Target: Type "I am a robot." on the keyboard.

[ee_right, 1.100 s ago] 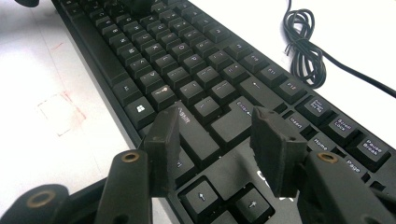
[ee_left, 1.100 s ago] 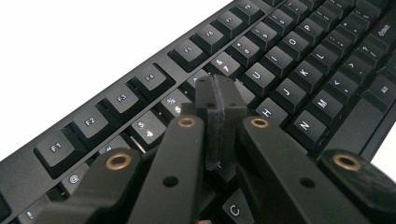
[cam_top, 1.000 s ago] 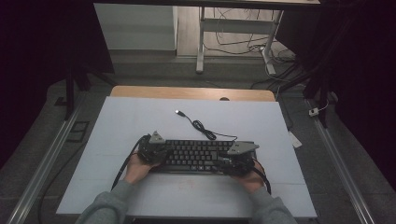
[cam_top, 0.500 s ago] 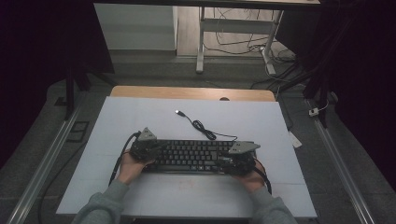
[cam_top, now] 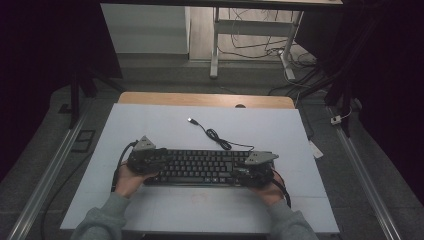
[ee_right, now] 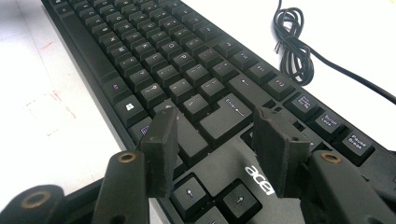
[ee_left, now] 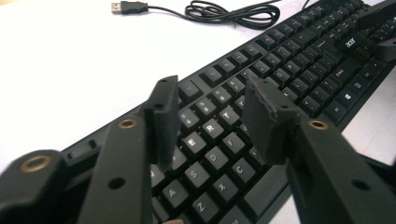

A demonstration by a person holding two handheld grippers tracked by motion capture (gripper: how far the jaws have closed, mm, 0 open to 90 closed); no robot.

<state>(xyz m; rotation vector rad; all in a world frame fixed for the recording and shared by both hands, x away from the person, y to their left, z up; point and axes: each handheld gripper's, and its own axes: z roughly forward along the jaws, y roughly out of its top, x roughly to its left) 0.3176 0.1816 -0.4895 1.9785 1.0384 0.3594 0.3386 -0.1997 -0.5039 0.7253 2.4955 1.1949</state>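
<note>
A black keyboard (cam_top: 200, 167) lies flat across the white table (cam_top: 150, 125), with its cable (cam_top: 215, 135) coiled behind it and ending in a USB plug (cam_top: 191, 120). My left gripper (cam_top: 145, 160) hovers over the keyboard's left end. In the left gripper view its jaws (ee_left: 210, 121) have just been opening and stand apart above the letter keys (ee_left: 212, 128), with nothing between the pads. My right gripper (cam_top: 255, 170) sits at the keyboard's right end. Its jaws (ee_right: 212, 140) are open above the logo panel (ee_right: 259, 179) and arrow keys, gripping nothing.
The coiled cable (ee_right: 292, 42) lies just beyond the keyboard's back edge. A wooden strip (cam_top: 205, 99) borders the table's far side, and metal rails (cam_top: 45, 170) run along both sides. Faint red marks (ee_right: 46, 100) show on the table in front of the keyboard.
My left gripper has slid left along the keyboard and lifted a little, and its jaws have opened. The right gripper and the keyboard stay where they were.
</note>
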